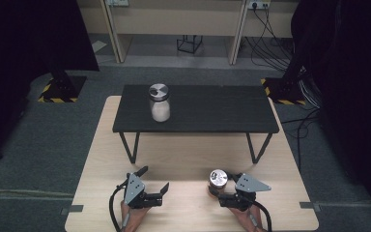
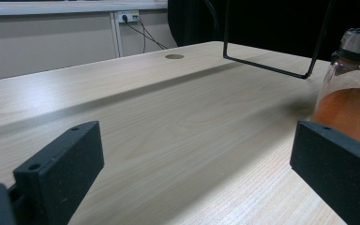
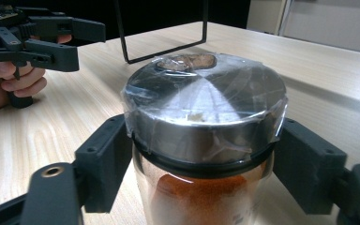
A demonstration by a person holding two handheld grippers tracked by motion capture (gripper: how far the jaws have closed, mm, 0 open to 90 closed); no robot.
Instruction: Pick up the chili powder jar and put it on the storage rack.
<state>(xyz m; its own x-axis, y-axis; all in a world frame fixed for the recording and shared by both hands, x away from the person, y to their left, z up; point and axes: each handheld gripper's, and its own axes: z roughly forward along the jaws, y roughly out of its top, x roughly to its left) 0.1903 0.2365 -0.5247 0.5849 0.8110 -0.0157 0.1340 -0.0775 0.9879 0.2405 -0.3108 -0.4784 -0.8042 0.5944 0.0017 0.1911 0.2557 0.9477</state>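
Orange-powder jar is clamped below its lid by right hand-held gripper; left hand-held gripper, at its 9 o'clock, is held wide open, empty, on table.

free: we see bare table between the hand-held grippers and under the black bench | blocked: bench legs flank that gap; white-filled jar stands on the bench's left part | right of jar: open benchtop
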